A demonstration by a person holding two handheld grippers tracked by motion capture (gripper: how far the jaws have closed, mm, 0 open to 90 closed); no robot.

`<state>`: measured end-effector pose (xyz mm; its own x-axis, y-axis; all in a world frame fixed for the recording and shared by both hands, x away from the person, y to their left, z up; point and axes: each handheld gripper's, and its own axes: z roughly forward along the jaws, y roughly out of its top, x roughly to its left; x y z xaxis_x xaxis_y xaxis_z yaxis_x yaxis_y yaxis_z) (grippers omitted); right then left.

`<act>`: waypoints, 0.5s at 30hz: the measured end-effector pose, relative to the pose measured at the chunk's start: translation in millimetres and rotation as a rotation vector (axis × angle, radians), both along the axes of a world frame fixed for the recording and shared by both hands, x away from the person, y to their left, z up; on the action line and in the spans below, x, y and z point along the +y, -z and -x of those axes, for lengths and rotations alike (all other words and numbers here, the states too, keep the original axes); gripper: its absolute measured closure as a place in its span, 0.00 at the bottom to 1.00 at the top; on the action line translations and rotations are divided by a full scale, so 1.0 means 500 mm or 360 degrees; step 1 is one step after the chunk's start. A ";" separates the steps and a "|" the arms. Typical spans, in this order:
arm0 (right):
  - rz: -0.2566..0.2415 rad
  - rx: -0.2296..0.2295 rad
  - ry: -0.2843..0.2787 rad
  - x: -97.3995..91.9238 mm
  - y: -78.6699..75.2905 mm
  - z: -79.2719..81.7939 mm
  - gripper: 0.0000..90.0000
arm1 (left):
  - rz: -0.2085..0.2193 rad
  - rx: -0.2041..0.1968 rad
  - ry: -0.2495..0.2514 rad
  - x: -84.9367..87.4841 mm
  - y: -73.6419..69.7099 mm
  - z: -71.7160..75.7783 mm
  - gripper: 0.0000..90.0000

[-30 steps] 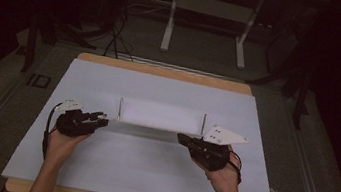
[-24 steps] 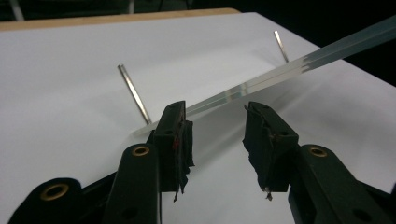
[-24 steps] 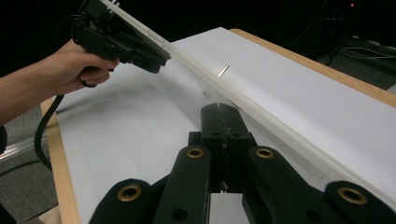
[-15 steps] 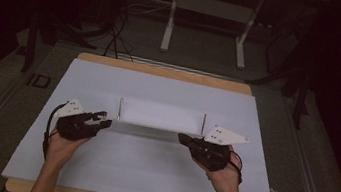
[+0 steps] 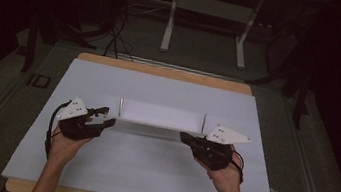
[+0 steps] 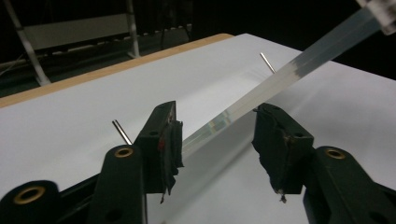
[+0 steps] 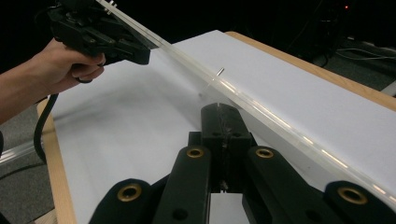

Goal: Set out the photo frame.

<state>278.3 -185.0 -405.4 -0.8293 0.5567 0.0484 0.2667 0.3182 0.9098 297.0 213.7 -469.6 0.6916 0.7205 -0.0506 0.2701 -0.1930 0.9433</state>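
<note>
Strip [image 6: 261,95]: we see clear plastic, running between two pins.
Left tongs [image 6: 217,140]: spread, just been opening, strip loose between them.
Right tongs [image 7: 224,126]: pressed together beside the strip.
Risk: we could drop it on the counter [image 5: 147,173].

this looks like a lab or test room set up for recording, kept dark around one lit work surface. a wooden table [image 5: 162,70] is covered by a plain white sheet [image 5: 149,163], with two thin metal pins [image 5: 120,105] standing in it. behind it stands a bare white metal frame [image 5: 209,10] on a grey carpeted floor [image 5: 330,164], with black cables [image 5: 116,38] trailing across it.
</note>
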 end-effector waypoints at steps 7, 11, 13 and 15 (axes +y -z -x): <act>-0.0001 -0.0005 0.0013 -0.003 0.000 -0.002 1.00 | -0.0012 -0.0030 -0.0004 -0.004 0.001 -0.006 0.46; -0.0016 -0.0004 0.0040 -0.010 -0.001 -0.006 1.00 | 0.0023 -0.0038 0.0028 -0.007 0.003 -0.011 0.52; -0.0022 -0.0003 0.0055 -0.014 -0.001 -0.009 1.00 | 0.0038 -0.0038 0.0035 -0.008 0.003 -0.013 0.54; -0.0015 -0.0014 0.0077 -0.018 -0.001 -0.011 1.00 | 0.0048 -0.0028 0.0029 -0.008 0.002 -0.015 0.54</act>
<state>283.8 -194.1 -404.8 -0.8020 0.5955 0.0467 0.2733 0.2964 0.9151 304.5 209.6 -470.4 0.7056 0.7061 -0.0601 0.2502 -0.1690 0.9533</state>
